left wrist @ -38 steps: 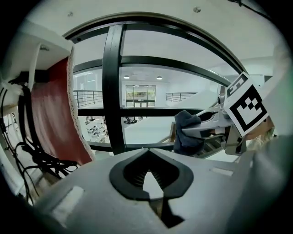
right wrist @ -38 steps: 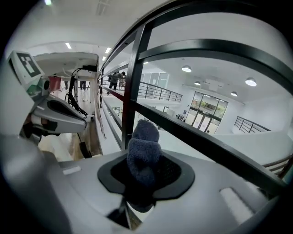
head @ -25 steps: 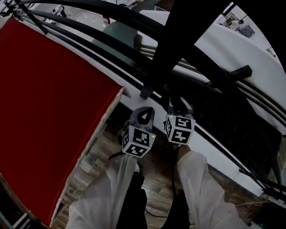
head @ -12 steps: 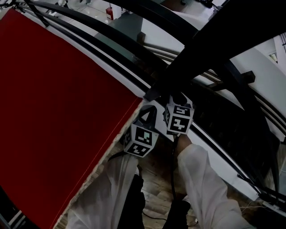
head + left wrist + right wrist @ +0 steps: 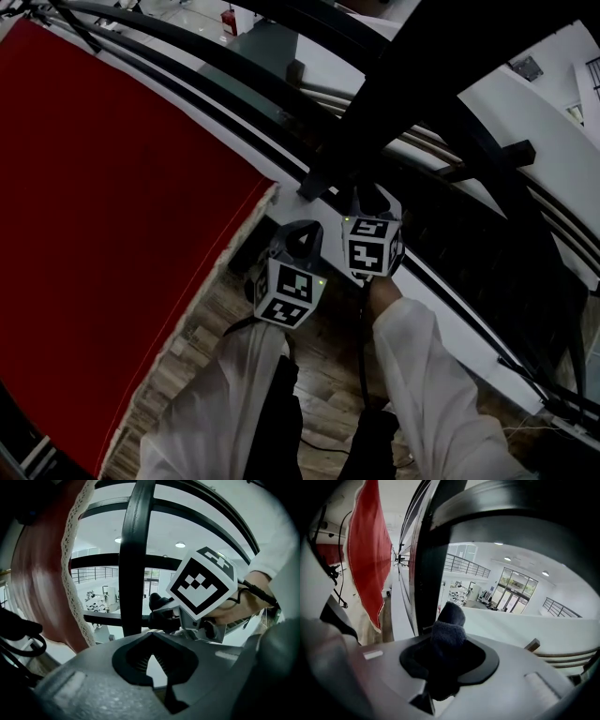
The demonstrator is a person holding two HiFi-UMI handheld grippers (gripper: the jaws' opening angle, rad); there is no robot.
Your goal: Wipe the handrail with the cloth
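Head view: wood floor [image 5: 192, 342], red drape [image 5: 112, 216], handrail [image 5: 422, 66]

1. The left gripper [image 5: 302, 234] is held low in front of the body, its jaws together with nothing between them.
2. The right gripper [image 5: 371, 202] sits just beside it, jaws clamped on a dark cloth [image 5: 446, 630].
3. The 2 forearms reach forward side by side in a white left sleeve [image 5: 220, 403] and a white right sleeve [image 5: 427, 375].

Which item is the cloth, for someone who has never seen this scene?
Start at the black railing right of the big red fabric panel. The right gripper is raised at it, and the cloth is the dark fuzzy wad clamped in its jaws, the only soft dark thing among hard bars.
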